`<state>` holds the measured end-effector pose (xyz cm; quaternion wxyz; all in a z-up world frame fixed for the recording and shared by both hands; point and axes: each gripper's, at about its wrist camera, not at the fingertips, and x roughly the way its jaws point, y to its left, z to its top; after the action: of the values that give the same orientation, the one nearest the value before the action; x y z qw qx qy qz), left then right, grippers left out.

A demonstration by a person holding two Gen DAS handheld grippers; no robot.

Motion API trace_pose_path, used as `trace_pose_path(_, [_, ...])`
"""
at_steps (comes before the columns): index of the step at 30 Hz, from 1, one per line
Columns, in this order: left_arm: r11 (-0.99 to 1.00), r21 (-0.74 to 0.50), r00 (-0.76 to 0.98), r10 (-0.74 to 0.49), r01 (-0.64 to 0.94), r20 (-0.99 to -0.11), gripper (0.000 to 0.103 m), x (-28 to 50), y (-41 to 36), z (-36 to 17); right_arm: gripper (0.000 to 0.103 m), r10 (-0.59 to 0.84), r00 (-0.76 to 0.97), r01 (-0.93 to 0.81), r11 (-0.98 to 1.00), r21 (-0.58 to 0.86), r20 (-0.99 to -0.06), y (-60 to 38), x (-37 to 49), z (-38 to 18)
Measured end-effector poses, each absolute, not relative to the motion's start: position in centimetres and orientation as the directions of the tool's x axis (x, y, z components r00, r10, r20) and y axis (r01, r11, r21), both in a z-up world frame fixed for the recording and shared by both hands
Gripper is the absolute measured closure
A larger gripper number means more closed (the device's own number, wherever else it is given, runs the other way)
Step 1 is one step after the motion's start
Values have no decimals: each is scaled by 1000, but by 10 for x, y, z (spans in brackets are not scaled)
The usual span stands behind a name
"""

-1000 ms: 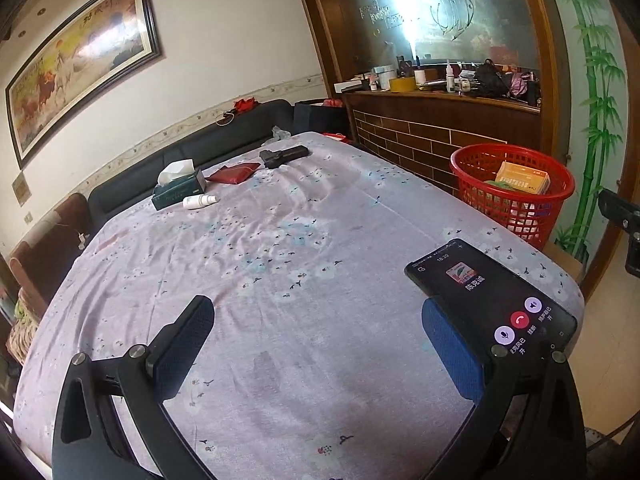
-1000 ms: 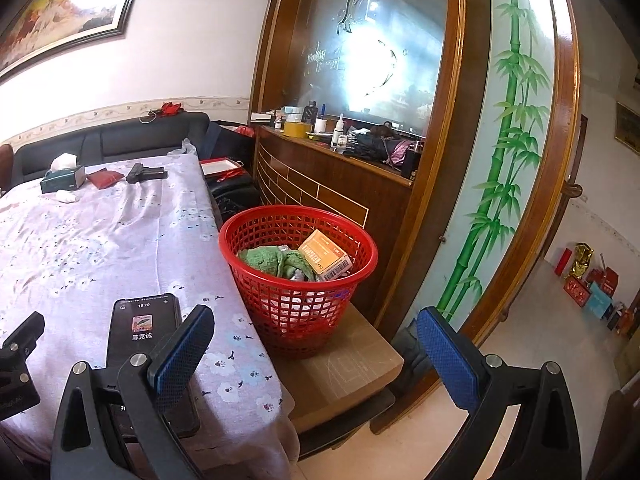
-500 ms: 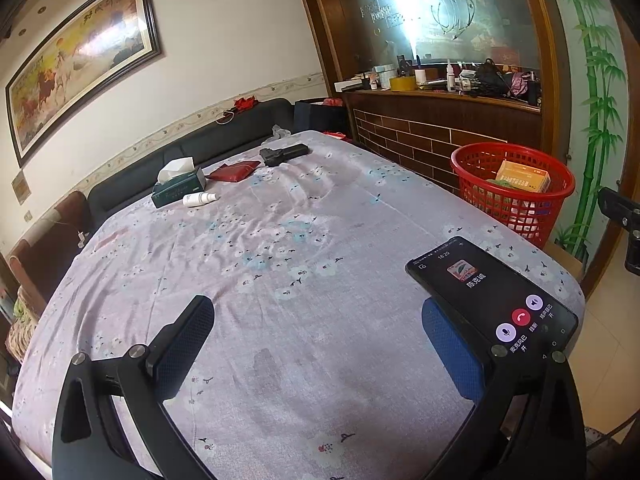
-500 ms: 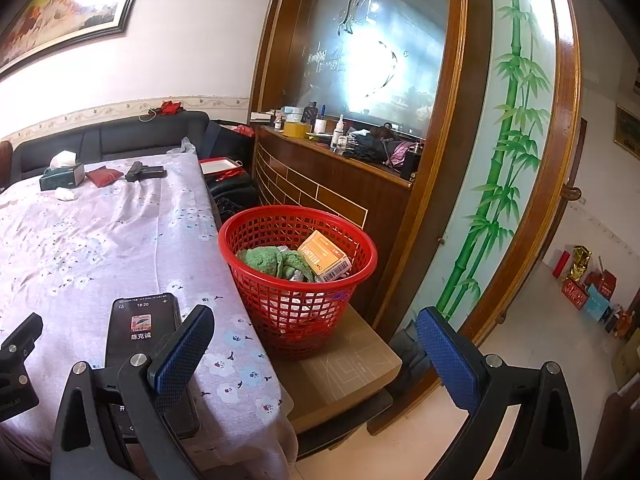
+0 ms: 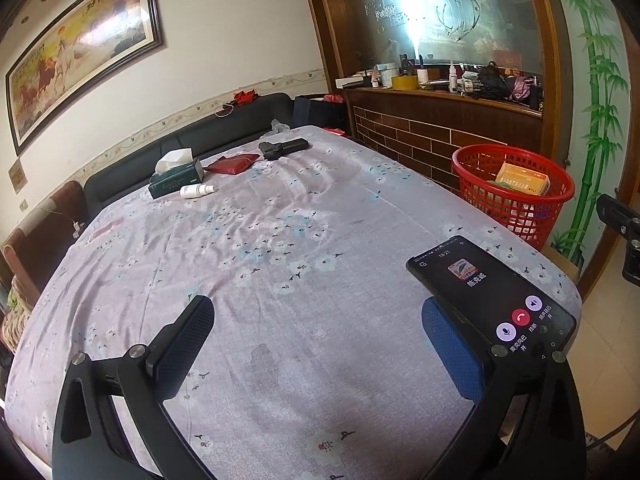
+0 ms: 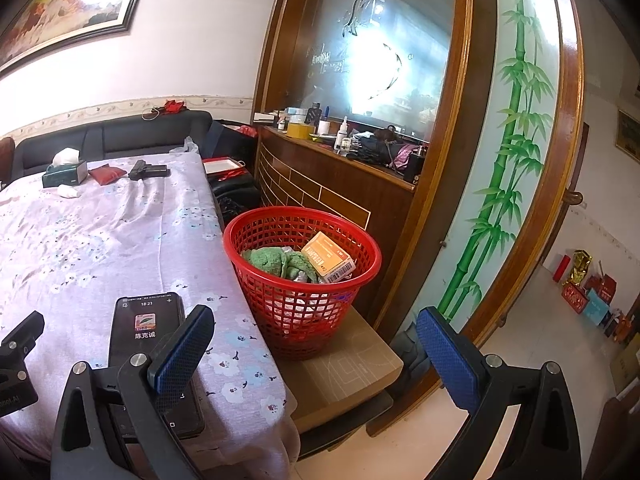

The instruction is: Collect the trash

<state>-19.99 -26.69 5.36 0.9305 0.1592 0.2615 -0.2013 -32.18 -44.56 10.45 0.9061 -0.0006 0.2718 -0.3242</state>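
Observation:
A red mesh basket (image 6: 304,280) stands on a low wooden stool (image 6: 352,368) beside the table; it holds a green cloth (image 6: 280,262) and an orange box (image 6: 328,258). It also shows in the left wrist view (image 5: 512,192). My left gripper (image 5: 316,344) is open and empty above the table's near end. My right gripper (image 6: 312,352) is open and empty, over the table corner and the stool. At the table's far end lie a white bottle (image 5: 197,191), a tissue box (image 5: 176,178), a red pouch (image 5: 234,164) and a black object (image 5: 282,147).
A phone (image 5: 492,294) with a lit call screen lies at the table's near right corner, also in the right wrist view (image 6: 150,356). The floral tablecloth (image 5: 280,248) covers the table. A dark sofa (image 5: 180,140) runs behind it. A cluttered wooden counter (image 6: 340,156) stands behind the basket.

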Motion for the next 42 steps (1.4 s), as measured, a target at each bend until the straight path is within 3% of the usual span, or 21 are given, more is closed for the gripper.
trace_pose_path(42, [878, 174, 781, -287, 445, -554, 0, -197, -257, 52, 0, -584, 653, 575, 797, -187, -483, -435, -317, 108])
